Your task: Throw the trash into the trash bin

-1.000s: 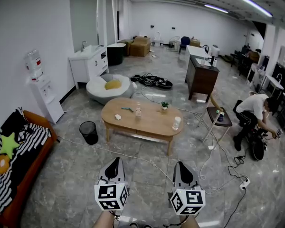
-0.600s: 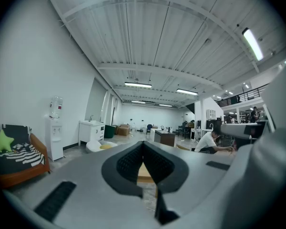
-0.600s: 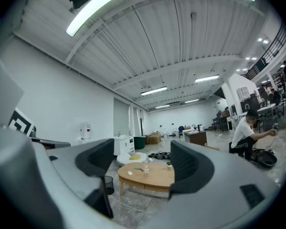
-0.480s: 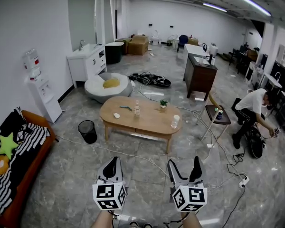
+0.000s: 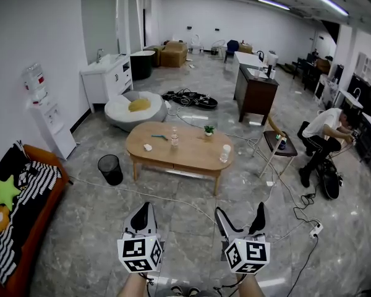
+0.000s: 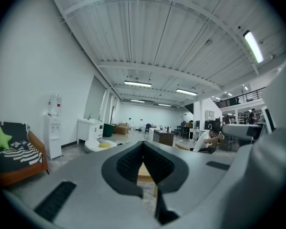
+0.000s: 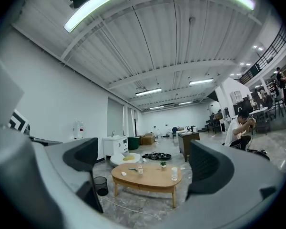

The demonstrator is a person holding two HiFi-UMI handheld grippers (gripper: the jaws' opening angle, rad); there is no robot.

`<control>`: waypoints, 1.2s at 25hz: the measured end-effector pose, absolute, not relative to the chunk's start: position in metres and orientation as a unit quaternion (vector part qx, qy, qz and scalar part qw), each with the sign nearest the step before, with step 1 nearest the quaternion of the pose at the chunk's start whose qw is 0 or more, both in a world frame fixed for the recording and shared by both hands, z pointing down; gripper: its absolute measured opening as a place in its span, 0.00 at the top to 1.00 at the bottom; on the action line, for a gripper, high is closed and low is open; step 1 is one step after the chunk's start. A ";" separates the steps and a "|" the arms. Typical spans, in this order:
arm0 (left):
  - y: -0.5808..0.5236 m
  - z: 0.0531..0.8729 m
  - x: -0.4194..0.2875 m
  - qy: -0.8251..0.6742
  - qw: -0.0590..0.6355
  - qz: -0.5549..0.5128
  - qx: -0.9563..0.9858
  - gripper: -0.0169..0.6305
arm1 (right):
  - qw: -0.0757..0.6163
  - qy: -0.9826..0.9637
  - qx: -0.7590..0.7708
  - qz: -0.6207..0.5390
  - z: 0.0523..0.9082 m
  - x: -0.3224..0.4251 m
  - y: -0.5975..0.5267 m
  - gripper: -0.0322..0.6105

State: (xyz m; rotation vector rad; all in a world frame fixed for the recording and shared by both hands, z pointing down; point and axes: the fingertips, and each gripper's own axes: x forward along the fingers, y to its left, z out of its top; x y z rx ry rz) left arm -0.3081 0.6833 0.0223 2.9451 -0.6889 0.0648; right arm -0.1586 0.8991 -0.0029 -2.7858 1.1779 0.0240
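A black mesh trash bin [image 5: 110,169] stands on the floor at the left end of an oval wooden table [image 5: 188,159]. On the table lie a small white crumpled scrap [image 5: 147,147], a bottle [image 5: 174,138], a cup [image 5: 224,153] and a little plant [image 5: 208,130]. Both grippers hang low in the head view, well short of the table. My left gripper [image 5: 142,213] is shut and empty. My right gripper [image 5: 240,218] has just been opening; its jaws stand wide with nothing between them. The right gripper view frames the table [image 7: 155,176] and the bin [image 7: 100,185].
A white cable [image 5: 173,198] runs across the floor between me and the table. An orange sofa [image 5: 25,228] is at the left, a water dispenser [image 5: 46,116] by the wall. A chair [image 5: 278,144] and a crouching person [image 5: 321,138] are at the right.
The right gripper's jaws went from shut to wide open. The left gripper stayed shut. Both stayed low in the view.
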 end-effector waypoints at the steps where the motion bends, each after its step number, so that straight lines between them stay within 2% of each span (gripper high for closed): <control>1: 0.680 0.023 -0.308 -0.227 0.059 0.021 0.972 0.99 | 0.060 0.388 -0.920 0.007 -0.002 -0.158 0.897 0.04; 10: 0.651 0.030 -0.306 -0.222 0.063 0.025 0.973 0.99 | 0.058 0.381 -0.923 -0.006 0.008 -0.160 0.876 0.04; 17: 0.627 0.039 -0.280 -0.221 0.073 0.035 0.972 0.99 | 0.052 0.380 -0.923 -0.022 0.019 -0.132 0.855 0.04; 30: 0.552 0.046 -0.140 -0.243 0.078 0.041 0.966 0.99 | 0.057 0.418 -0.906 -0.024 0.017 0.014 0.764 0.04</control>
